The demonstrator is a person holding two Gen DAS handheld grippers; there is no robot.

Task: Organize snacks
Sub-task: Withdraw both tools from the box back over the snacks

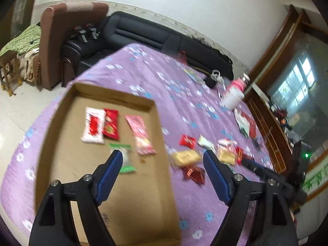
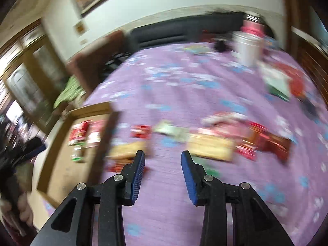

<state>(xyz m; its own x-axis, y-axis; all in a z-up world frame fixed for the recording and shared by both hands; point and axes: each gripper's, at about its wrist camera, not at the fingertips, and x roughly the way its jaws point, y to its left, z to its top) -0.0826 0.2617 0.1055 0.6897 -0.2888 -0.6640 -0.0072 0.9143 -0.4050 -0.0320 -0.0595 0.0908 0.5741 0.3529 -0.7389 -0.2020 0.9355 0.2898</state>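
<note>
Blurred snack pile [image 2: 215, 143] unreadable; left gripper [image 1: 162, 160], right gripper [image 2: 163, 157] fingers spread, empty.

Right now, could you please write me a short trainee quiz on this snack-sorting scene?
1. True or false: the cardboard box already holds snack packets.
2. What sits between the fingers of the left hand-held gripper?
A. a red packet
B. nothing
C. the white bottle
3. Fill in: the loose snacks lie on a ____ flowered cloth.

Key:
1. True; several lie inside, such as the pink packet.
2. B; its jaws stand open and empty.
3. Purple.
</note>
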